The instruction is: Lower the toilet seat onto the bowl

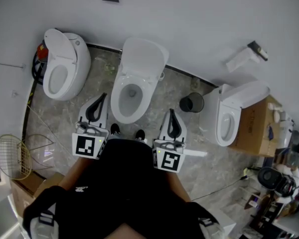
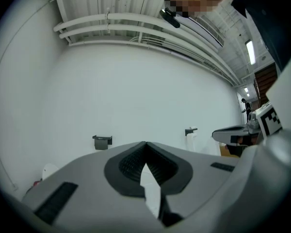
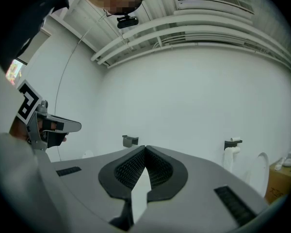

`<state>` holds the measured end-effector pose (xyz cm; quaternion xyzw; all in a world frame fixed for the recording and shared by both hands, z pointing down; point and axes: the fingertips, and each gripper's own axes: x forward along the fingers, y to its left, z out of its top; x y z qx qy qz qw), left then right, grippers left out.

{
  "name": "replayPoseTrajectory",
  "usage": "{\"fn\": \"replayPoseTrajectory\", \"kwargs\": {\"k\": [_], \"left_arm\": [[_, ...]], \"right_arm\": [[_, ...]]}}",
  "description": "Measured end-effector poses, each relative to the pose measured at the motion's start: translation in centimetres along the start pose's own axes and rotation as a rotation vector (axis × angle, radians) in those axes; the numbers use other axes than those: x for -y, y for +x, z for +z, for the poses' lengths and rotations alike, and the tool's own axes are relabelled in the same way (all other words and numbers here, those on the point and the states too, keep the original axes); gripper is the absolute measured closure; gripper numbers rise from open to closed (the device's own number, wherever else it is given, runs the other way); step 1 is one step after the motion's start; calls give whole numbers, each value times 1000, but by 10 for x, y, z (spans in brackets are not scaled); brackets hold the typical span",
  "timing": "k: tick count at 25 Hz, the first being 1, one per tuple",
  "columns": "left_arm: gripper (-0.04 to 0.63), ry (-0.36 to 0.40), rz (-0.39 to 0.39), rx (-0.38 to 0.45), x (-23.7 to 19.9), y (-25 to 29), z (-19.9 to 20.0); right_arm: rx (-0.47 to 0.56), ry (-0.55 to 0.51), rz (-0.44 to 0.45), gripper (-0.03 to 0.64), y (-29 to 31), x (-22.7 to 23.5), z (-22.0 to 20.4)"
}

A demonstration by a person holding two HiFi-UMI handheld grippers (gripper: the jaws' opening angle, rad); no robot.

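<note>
In the head view the middle white toilet [image 1: 131, 96] stands straight ahead, its bowl uncovered. Its seat and lid [image 1: 143, 58] are tipped up against the wall. My left gripper [image 1: 99, 101] hovers just left of the bowl's front and my right gripper [image 1: 172, 114] just right of it; neither touches the toilet. Both are shut with nothing between the jaws. In the left gripper view the closed jaws [image 2: 144, 145] point at the bare white wall, as do those in the right gripper view [image 3: 144, 150].
A second toilet [image 1: 65, 66] stands at the left and a third [image 1: 231, 113] at the right beside a cardboard box [image 1: 259, 128]. A black bin [image 1: 192, 102] sits between the middle and right toilets. A wire basket [image 1: 12, 156] lies at the left on the marble floor.
</note>
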<state>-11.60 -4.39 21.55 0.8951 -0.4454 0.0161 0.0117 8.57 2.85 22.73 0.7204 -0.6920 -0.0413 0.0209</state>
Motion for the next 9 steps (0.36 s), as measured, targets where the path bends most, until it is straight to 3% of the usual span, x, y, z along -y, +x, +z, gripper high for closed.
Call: {"fn": "replayPoseTrajectory", "kwargs": {"k": [9], "left_arm": [[591, 9, 8, 25, 4, -8, 4]], "right_arm": [[21, -3, 6, 597, -5, -4, 6]]}}
